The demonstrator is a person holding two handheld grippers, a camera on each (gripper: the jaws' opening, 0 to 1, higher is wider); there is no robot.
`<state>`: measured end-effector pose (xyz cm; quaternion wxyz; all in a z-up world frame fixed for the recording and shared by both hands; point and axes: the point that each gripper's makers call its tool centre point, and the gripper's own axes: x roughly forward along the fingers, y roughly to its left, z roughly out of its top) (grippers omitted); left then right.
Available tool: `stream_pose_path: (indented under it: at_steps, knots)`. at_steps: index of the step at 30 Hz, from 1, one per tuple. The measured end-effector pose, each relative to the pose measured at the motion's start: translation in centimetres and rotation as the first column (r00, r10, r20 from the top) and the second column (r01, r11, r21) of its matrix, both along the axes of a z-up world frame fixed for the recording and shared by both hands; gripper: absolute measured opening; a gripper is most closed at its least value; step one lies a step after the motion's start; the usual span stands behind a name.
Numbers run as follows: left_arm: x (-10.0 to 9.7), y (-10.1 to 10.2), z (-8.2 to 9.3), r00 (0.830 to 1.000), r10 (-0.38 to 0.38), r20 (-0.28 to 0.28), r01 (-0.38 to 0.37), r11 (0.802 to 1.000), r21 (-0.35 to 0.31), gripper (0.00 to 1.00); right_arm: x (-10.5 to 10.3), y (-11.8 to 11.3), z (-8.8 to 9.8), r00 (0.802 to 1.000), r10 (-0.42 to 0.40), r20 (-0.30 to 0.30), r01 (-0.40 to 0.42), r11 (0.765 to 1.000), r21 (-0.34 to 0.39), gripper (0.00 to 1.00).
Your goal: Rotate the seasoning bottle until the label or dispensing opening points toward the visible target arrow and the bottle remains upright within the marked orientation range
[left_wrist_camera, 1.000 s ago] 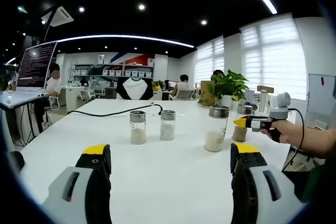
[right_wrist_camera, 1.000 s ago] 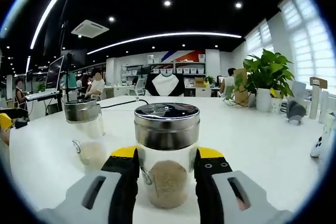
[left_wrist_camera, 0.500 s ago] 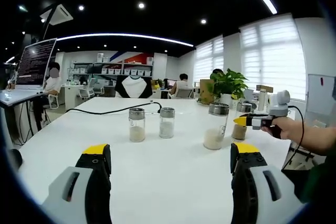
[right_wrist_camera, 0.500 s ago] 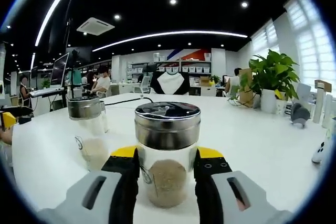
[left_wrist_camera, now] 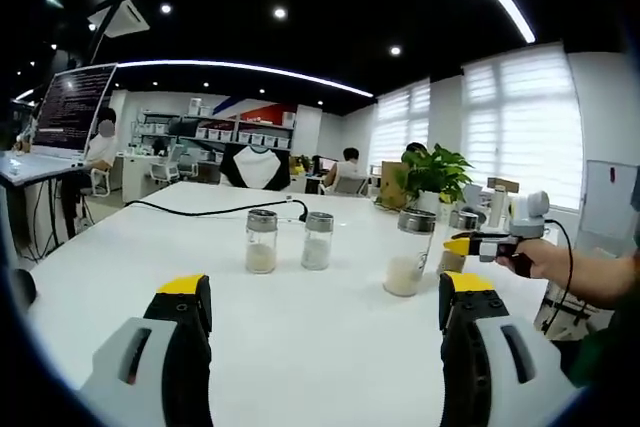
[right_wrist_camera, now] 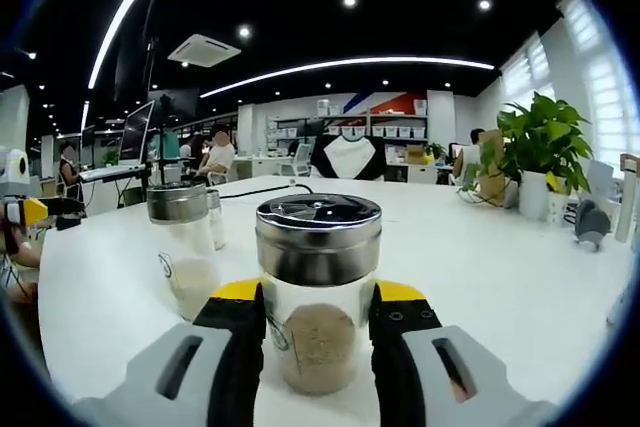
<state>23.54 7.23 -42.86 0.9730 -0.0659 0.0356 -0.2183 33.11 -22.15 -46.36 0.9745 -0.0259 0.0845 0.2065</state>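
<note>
Glass bottle (right_wrist_camera: pixel 318 299), steel-capped, frame centre in right gripper view, clamped upright between the right gripper (right_wrist_camera: pixel 318 309) jaws; left gripper (left_wrist_camera: pixel 325 307) agape over bare table (left_wrist_camera: pixel 300 347), lower frame; risk: a hasty twist could tip the bottle or nudge the neighbouring jar (right_wrist_camera: pixel 185 252).

I'm working in an open-plan office. People are sitting at desks (left_wrist_camera: pixel 140 175) along the far side, a monitor (left_wrist_camera: pixel 74 110) is glowing with lines of text, shelves (left_wrist_camera: pixel 235 135) are carrying rows of storage boxes, blinds (left_wrist_camera: pixel 520 122) are covering tall windows, and a potted plant (left_wrist_camera: pixel 436 171) is standing on my long white worktop (left_wrist_camera: pixel 300 327).
</note>
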Motion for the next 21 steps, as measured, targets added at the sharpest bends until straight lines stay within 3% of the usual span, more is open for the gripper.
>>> stream_pose_path:
  at_steps: [9, 12, 16, 21]
  knots:
    - [0.09, -0.15, 0.0, 1.0, 0.001, 0.002, -0.001, 1.0, 0.028, 1.0, -0.23, 0.26, 0.06, 0.997, 0.079, 0.005, -0.079, 0.997, 0.006, 0.39]
    - [0.03, -0.07, -0.44, 1.0, 0.013, 0.004, -0.013, 0.993, 0.113, 1.0, -0.39, 0.5, 0.08, 0.992, 0.128, 0.007, -0.128, 0.992, 0.007, 0.39]
    - [-0.02, -0.41, -0.24, 1.0, 0.0, 0.004, -0.001, 0.997, 0.084, 1.0, -0.41, 0.64, 0.09, 0.984, 0.175, 0.004, -0.175, 0.984, 0.007, 0.39]
    - [0.01, -0.41, -0.17, 1.0, 0.001, 0.004, -0.001, 0.996, 0.095, 1.0, -0.51, 0.86, 0.1, 0.973, 0.233, 0.002, -0.233, 0.973, 0.008, 0.39]
